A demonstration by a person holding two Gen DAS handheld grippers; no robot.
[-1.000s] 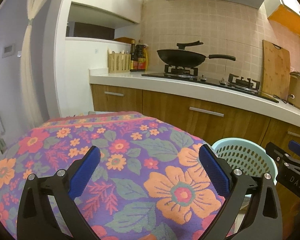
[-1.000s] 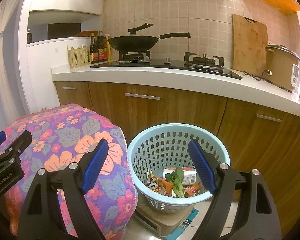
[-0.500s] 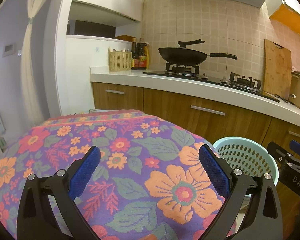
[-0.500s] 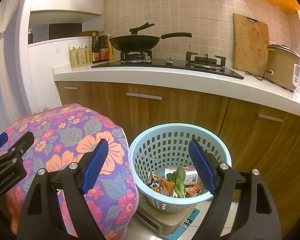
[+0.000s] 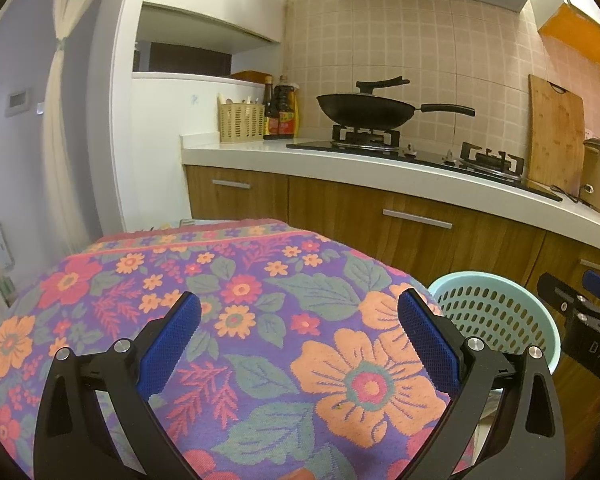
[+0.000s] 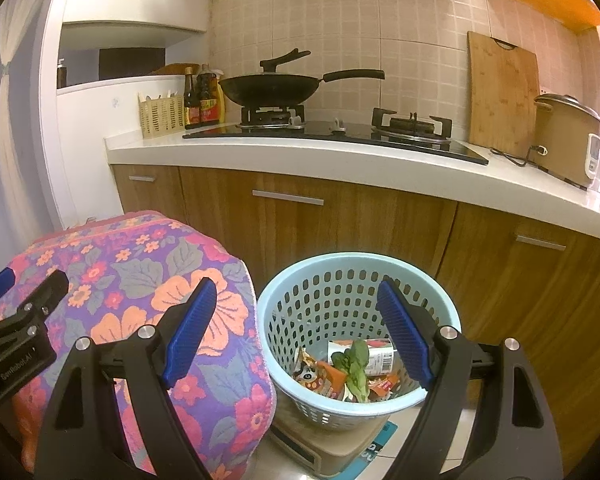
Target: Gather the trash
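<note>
A light blue perforated basket (image 6: 332, 280) stands on a scale on the floor beside the table. It holds trash (image 6: 352, 372): green leaves, snack wrappers and a can. My right gripper (image 6: 300, 336) is open and empty, held above the basket's near side. My left gripper (image 5: 300, 344) is open and empty above the flowered tablecloth (image 5: 220, 304). The basket's rim also shows in the left wrist view (image 5: 496, 280), with the right gripper's edge (image 5: 580, 320) beside it.
A kitchen counter (image 6: 340, 156) with wooden cabinets runs behind. On it stand a wok (image 6: 272, 88) on a gas hob, sauce bottles (image 6: 202, 98), a wicker holder, a cutting board (image 6: 500, 96) and a rice cooker (image 6: 568, 136). A scale (image 6: 332, 448) sits under the basket.
Both grippers have drawn back and tilted up slightly; the basket and table sit a little lower in view. Both stay open and empty.
</note>
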